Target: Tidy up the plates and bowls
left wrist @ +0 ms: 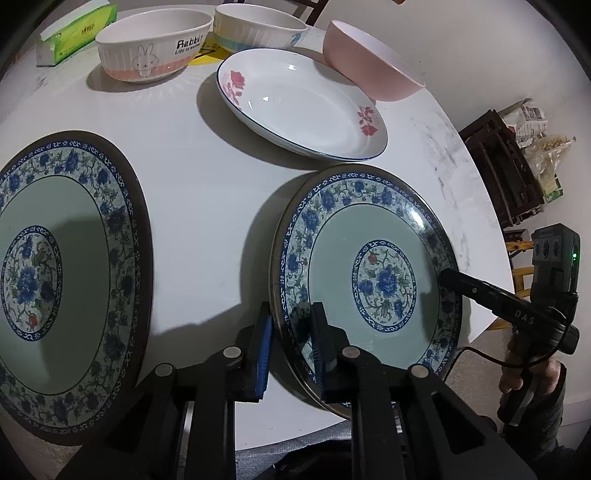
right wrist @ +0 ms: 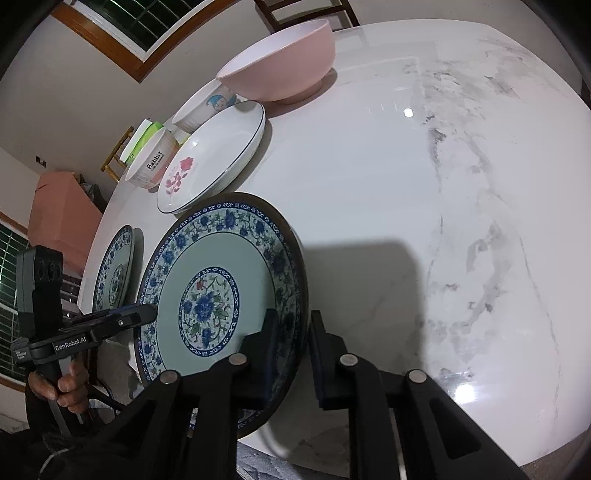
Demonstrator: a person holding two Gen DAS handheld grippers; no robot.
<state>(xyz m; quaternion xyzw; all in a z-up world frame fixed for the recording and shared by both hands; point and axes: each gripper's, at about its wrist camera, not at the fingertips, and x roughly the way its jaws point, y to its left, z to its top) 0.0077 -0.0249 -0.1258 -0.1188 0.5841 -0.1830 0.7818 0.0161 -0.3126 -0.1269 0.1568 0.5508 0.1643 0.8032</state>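
Observation:
A blue-flowered plate [left wrist: 340,240] [right wrist: 221,251] lies at the near edge of the white marble table [left wrist: 207,184] [right wrist: 388,166]. My left gripper [left wrist: 291,308] is shut on its left rim, one pad under the rim and one on its face. On the opposite rim my right gripper [right wrist: 293,313] is shut the same way. Each view shows the other gripper at the far rim: the right one [left wrist: 445,277], the left one [right wrist: 151,312]. A matching second plate [left wrist: 66,221] [right wrist: 118,258] lies flat to the left.
Behind lie a white rose-painted plate [left wrist: 295,99] [right wrist: 221,147], a rabbit bowl [left wrist: 147,48] [right wrist: 151,162], a striped bowl [left wrist: 258,29] [right wrist: 207,107], a pink bowl [left wrist: 369,62] [right wrist: 284,62] and a green tissue pack [left wrist: 74,33]. Dark wooden furniture [left wrist: 498,166] stands beyond the table's right edge.

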